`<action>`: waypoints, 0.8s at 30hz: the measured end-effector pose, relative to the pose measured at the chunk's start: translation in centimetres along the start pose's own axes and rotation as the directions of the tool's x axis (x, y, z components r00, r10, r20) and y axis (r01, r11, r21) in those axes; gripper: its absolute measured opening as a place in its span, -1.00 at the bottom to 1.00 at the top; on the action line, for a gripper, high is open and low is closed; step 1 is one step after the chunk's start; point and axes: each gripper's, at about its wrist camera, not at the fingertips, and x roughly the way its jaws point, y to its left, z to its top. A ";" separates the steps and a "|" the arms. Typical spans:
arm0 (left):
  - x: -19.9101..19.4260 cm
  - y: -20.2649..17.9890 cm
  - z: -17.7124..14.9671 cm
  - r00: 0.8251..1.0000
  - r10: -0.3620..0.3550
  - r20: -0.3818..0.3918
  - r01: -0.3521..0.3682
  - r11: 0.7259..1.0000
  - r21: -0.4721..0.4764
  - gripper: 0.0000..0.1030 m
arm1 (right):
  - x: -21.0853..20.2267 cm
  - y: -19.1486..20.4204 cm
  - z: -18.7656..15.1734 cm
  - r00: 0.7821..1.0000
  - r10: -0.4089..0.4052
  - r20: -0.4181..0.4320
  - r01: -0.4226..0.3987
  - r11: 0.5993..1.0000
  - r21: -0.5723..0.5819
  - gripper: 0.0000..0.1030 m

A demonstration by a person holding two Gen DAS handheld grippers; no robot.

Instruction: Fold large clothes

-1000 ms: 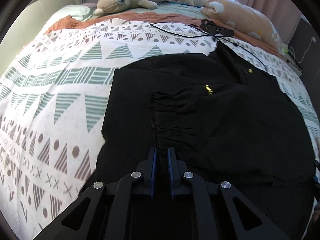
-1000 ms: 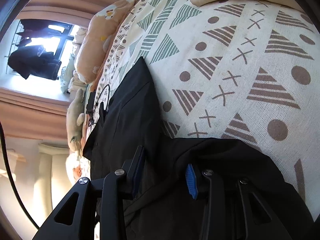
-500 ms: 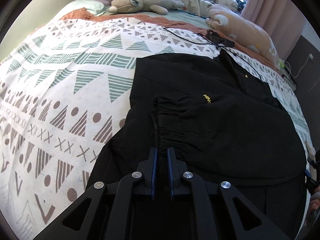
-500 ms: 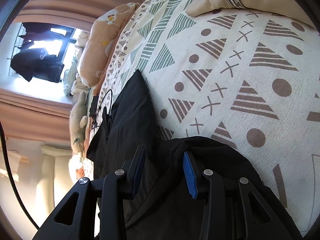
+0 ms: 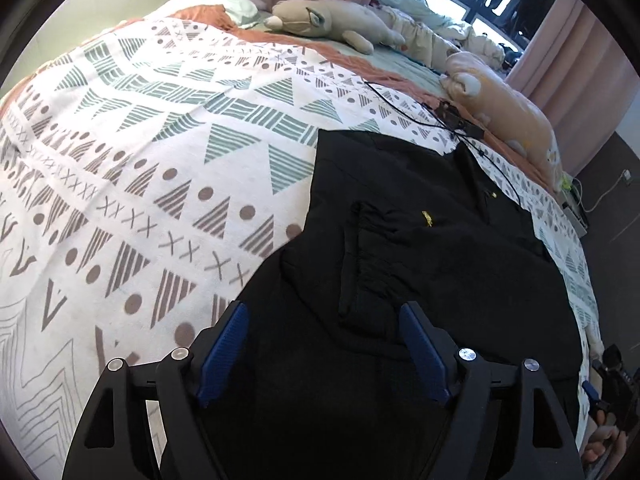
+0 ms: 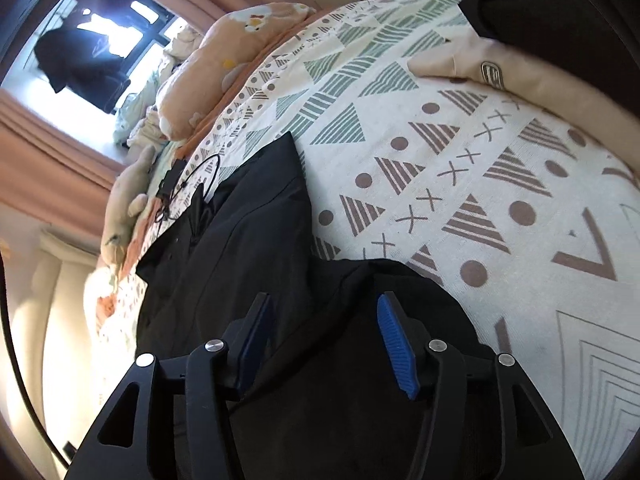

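A large black jacket [image 5: 432, 248] with a small yellow logo lies on the patterned bedspread [image 5: 160, 168]. One sleeve with a gathered cuff [image 5: 360, 240] is folded across its body. My left gripper [image 5: 324, 312] is open and empty, hovering above the jacket's near part. In the right wrist view the same jacket [image 6: 240, 248] stretches away to the left. My right gripper [image 6: 320, 308] is open and empty above its near edge.
Two plush toys [image 5: 332, 20] [image 5: 508, 112] lie at the head of the bed. A black cable with a small device [image 5: 452, 116] lies beside the jacket's collar. A beige garment [image 6: 500, 76] and a dark one [image 6: 540, 12] lie on the bedspread to the right.
My left gripper has opened and let go of the sleeve cuff, which now lies on the jacket. My right gripper has opened wider and lifted a little.
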 end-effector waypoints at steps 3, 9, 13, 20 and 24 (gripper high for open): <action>-1.4 0.4 -0.9 0.999 -0.033 -0.005 0.033 0.999 0.003 0.53 | -1.1 0.6 -0.9 1.000 -0.010 0.010 0.010 0.999 -0.038 0.44; -5.9 0.5 -3.0 0.996 -0.069 0.060 0.066 0.996 0.058 0.62 | -3.4 2.0 -3.2 1.000 0.029 0.010 -0.028 0.997 -0.078 0.48; -8.9 1.0 -4.8 0.988 -0.046 0.147 0.030 0.993 0.110 0.83 | -5.0 2.3 -5.7 0.999 0.044 0.008 -0.043 0.994 -0.096 0.57; -12.7 3.4 -7.5 0.978 -0.075 0.194 0.060 0.995 0.080 0.86 | -7.8 0.8 -9.4 0.995 0.100 0.001 -0.100 0.994 -0.053 0.96; -15.3 5.3 -9.2 0.965 -0.069 0.253 0.067 0.998 0.018 0.87 | -9.4 -0.2 -11.2 0.986 0.169 -0.002 -0.169 0.985 -0.016 0.97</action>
